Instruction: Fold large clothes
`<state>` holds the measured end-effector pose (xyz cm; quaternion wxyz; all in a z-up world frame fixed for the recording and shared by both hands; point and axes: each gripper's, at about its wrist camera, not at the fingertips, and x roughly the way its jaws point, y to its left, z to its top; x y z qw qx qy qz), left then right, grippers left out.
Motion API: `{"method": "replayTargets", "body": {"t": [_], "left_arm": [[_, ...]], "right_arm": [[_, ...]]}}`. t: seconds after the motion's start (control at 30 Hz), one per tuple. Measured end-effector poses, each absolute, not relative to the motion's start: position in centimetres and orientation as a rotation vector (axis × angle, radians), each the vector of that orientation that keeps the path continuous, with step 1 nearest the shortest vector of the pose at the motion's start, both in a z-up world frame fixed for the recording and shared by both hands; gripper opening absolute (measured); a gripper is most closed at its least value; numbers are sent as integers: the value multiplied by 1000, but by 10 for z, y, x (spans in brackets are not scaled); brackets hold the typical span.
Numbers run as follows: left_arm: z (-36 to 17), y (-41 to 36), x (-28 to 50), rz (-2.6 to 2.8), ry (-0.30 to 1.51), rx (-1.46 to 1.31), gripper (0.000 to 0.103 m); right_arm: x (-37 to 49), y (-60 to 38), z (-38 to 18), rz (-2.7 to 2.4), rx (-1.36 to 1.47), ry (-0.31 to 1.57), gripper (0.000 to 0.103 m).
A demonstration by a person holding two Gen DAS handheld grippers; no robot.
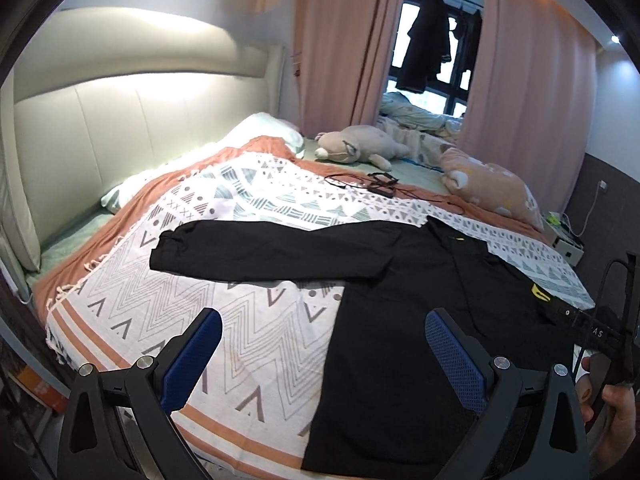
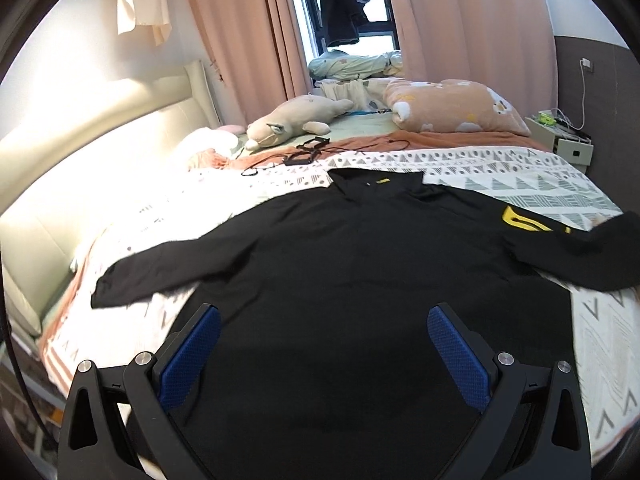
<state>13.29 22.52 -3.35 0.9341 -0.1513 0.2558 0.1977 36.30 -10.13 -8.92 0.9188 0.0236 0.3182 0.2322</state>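
Observation:
A black long-sleeved shirt lies spread flat on the patterned bedspread, collar toward the far side. Its left sleeve stretches out to the left; the right sleeve with a yellow logo runs to the right. My left gripper hovers open over the shirt's left edge near the hem, holding nothing. My right gripper is open above the shirt's lower body, empty. The right gripper's body and a hand show at the right edge of the left wrist view.
A padded headboard stands to the left. A plush toy, a pink pillow and black cables lie on the far side. Pink curtains, a window with hanging clothes, and a bedside cabinet are beyond.

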Motion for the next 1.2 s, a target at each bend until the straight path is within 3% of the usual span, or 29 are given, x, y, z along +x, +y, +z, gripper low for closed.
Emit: {"method": "replayTargets", "body": {"t": [0.3, 0.47, 0.67, 0.7, 0.8, 0.93, 1.03, 1.2], "left_arm": [[-48, 285, 162, 491, 551, -377, 102], [-68, 329, 186, 543, 593, -444, 90], [-101, 388, 213, 618, 643, -569, 88], [-105, 395, 217, 626, 648, -587, 87], [-125, 420, 233, 643, 677, -664, 85], [-157, 450, 254, 668, 720, -767, 85], [-185, 470, 267, 706, 767, -824, 78], [-229, 498, 278, 741, 811, -931, 77]], "right_arm": [[409, -36, -80, 537, 60, 605, 103], [446, 1, -84, 584, 107, 640, 103], [482, 47, -106, 642, 69, 723, 103], [488, 53, -112, 649, 69, 734, 101], [500, 61, -130, 660, 67, 754, 78], [516, 60, -158, 660, 91, 829, 76], [522, 60, -172, 651, 78, 859, 76], [538, 56, -189, 619, 75, 893, 63]]}}
